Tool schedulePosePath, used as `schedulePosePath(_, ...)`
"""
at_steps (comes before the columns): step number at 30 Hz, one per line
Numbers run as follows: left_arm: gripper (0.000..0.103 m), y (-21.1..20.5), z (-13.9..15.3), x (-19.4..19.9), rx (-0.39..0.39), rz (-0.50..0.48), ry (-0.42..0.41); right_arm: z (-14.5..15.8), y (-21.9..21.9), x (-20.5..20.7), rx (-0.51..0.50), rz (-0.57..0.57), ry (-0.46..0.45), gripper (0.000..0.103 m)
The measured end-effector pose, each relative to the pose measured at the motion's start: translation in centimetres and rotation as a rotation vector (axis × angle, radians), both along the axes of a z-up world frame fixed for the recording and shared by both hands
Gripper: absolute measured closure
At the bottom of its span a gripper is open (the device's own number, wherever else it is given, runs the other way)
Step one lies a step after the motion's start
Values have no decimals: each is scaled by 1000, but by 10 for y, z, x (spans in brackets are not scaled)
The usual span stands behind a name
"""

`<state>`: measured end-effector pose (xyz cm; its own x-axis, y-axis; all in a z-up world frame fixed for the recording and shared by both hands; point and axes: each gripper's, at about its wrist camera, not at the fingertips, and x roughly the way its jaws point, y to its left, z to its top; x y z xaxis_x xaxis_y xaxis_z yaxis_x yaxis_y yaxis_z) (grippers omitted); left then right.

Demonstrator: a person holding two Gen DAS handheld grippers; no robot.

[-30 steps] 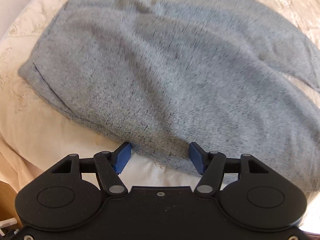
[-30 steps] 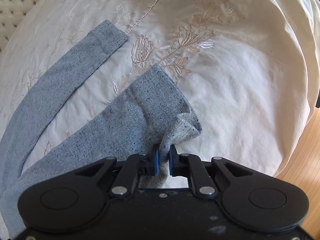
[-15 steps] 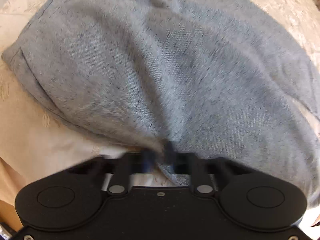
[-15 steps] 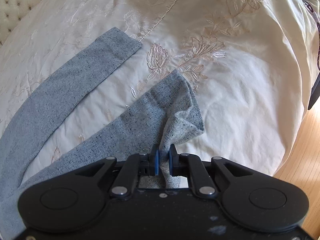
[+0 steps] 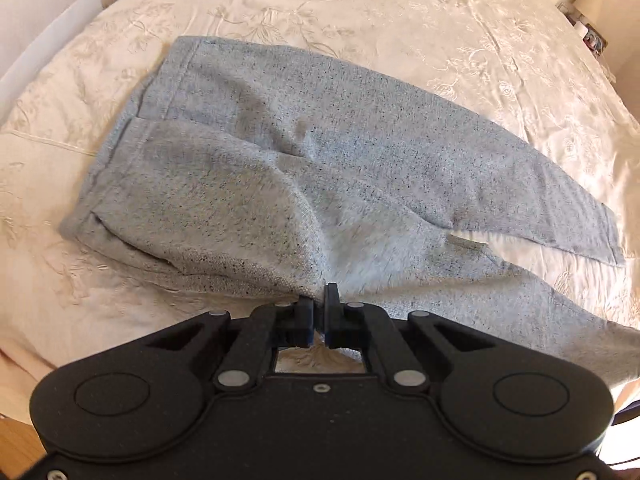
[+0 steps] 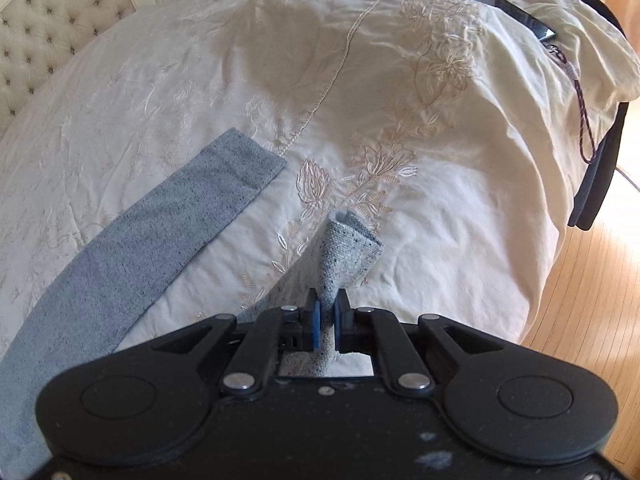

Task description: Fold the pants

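Grey knit pants lie on a cream embroidered bedspread. In the left wrist view the waistband is at the left and the far leg runs flat to the right. My left gripper is shut on the near edge of the pants near the waist and holds it lifted. In the right wrist view my right gripper is shut on the cuff of the near leg, raised off the bed. The far leg lies flat at the left.
A tufted headboard is at the back left. A phone with a wrist cord and dark clothing lie at the bed's right edge. Wooden floor is to the right. A nightstand with small items stands far right.
My left gripper closed on the pants' near edge and lifted it up and back. My right gripper, still shut on the cuff, raised it higher off the bed.
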<state>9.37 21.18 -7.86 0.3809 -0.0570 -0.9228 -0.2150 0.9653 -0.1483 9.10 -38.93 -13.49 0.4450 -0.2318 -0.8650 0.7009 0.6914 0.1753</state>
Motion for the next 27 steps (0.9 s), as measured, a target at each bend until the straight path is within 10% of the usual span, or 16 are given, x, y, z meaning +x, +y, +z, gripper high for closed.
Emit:
schedulePosePath(9, 98, -1, 27, 19, 37, 97, 9, 6, -7, -9, 91, -56, -4, 96)
schedulePosePath(27, 98, -24, -8, 187, 74, 174, -32, -19, -46, 155, 210, -22, -104, 96)
